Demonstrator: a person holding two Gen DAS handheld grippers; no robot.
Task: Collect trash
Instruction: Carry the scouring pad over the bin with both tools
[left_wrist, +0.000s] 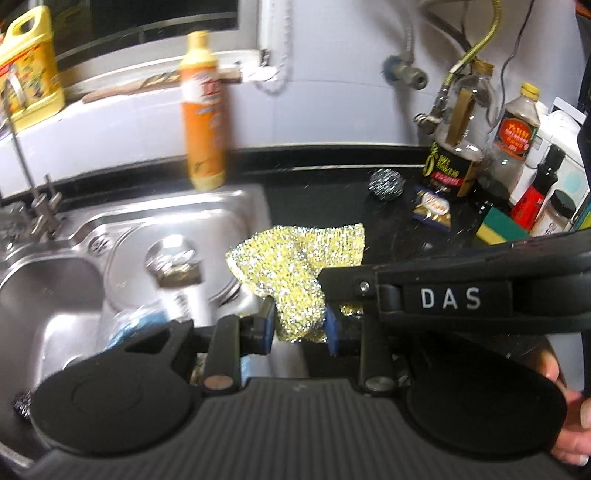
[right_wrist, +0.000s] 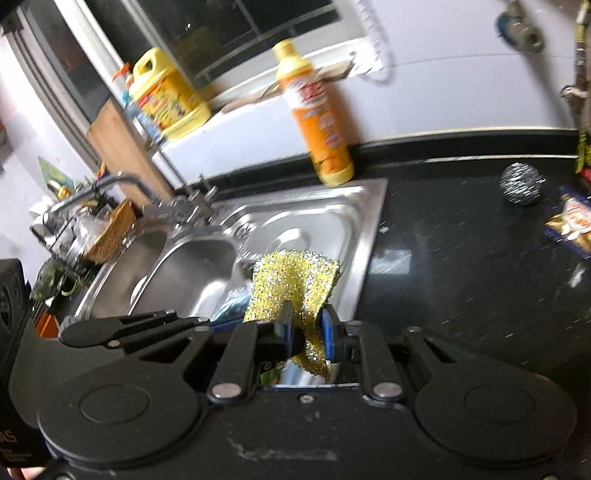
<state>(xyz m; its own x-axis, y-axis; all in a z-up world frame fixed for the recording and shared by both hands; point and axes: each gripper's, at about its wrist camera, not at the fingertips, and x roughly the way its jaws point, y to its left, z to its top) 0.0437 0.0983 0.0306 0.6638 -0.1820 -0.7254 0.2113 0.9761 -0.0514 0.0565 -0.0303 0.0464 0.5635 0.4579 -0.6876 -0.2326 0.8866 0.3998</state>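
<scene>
From the left wrist, the left gripper (left_wrist: 300, 325) has its blue pads squeezed on a sparkly gold scrub cloth (left_wrist: 295, 266), crumpled and held up over the edge of the shiny steel sink (left_wrist: 74, 280). The right gripper's black arm crosses in from the right, and its tips are hidden. The orange bottle (left_wrist: 204, 110) is blurry.

From the right wrist, the right gripper (right_wrist: 308, 334) pinches the same gold scrub cloth (right_wrist: 291, 288) above the sink (right_wrist: 303, 218). A silver wire ball (right_wrist: 522, 183) sits on the black speckled counter (right_wrist: 461, 277).

both wrist cams sit close, angled down over the sink (left_wrist: 236, 206), sharing the orange bottle (right_wrist: 317, 118) and counter (right_wrist: 461, 258)
</scene>
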